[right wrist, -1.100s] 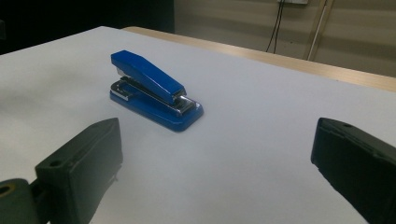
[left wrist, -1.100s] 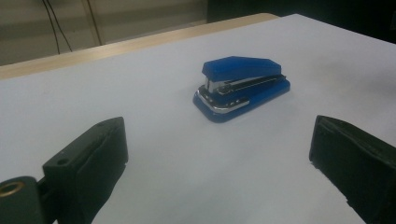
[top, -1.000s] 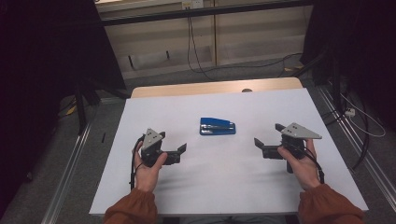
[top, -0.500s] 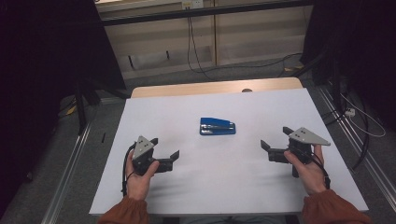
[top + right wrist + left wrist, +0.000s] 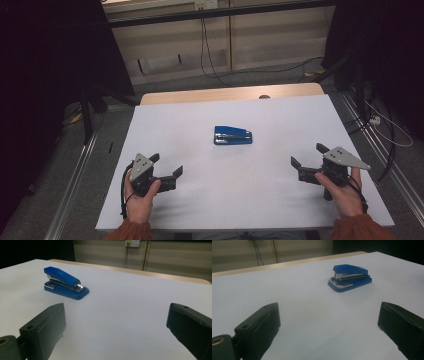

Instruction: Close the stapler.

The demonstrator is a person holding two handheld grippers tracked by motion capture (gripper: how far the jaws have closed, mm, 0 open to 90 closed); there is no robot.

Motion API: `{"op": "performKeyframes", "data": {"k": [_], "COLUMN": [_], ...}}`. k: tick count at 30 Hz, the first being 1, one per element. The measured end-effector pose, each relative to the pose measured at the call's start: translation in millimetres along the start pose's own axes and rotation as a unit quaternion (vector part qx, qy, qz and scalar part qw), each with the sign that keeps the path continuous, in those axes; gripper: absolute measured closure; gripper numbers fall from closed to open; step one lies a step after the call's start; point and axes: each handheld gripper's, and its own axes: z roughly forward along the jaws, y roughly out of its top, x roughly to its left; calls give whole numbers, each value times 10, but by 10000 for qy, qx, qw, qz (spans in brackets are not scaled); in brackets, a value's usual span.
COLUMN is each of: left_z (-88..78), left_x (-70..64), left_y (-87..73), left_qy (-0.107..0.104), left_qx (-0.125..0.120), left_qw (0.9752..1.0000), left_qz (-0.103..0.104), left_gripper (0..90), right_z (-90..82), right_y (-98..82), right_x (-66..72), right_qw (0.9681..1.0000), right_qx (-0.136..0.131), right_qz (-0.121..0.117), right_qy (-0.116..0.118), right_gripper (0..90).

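A blue stapler (image 5: pixel 233 135) lies closed near the middle of the white table (image 5: pixel 200 210). My left gripper (image 5: pixel 166 165) is held at the front left, open, jaws wide apart with nothing between them. In the left gripper view the stapler (image 5: pixel 350 278) sits ahead and a little right of centre. My right gripper (image 5: pixel 309 155) is held at the front right, also open and empty. In the right gripper view the stapler (image 5: pixel 65 283) lies ahead to the left. Both grippers stay well apart from the stapler.
A wooden strip (image 5: pixel 230 94) runs along the table's far edge. Beyond it are a pale wall with hanging cables (image 5: pixel 202 45) and grey floor. Metal rails (image 5: pixel 75 175) flank the table on the floor.
Both hands have drawn back toward the table's front edge and slightly outward. The stapler has not moved, and both grippers stay open.
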Motion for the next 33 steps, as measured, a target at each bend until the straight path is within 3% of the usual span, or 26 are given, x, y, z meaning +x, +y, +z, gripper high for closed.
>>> {"op": "performKeyframes", "data": {"k": [4, 8, 15, 21, 29, 33], "left_z": [-33, -56, -146, -182, -160, -160], "left_x": [-24, -59, -96, -89, -50, -34], "left_y": [-8, -1, -42, -97, -77, -78], "left_qy": [37, 162, 152, 170, 234, 189], "left_qx": [34, -29, -24, 88, -69, -54], "left_qw": [9999, 9998, 9999, 9998, 9996, 9996], "left_qz": [150, 138, 55, -8, -163, -189], "left_gripper": [44, 44, 44, 44, 43, 41], "right_z": [-140, -234, -335, -380, -347, -323], "right_y": [-13, -67, -121, -173, -179, -192], "right_x": [10, -5, -25, -18, -9, -10], "right_qw": [9999, 9997, 9994, 9996, 9997, 9997], "right_qx": [-109, -92, -110, -14, -61, 57], "right_qz": [107, 152, 224, 171, 127, 153], "right_qy": [-63, -155, -244, -216, -213, -167], "right_gripper": [21, 21, 16, 12, 12, 11]}}
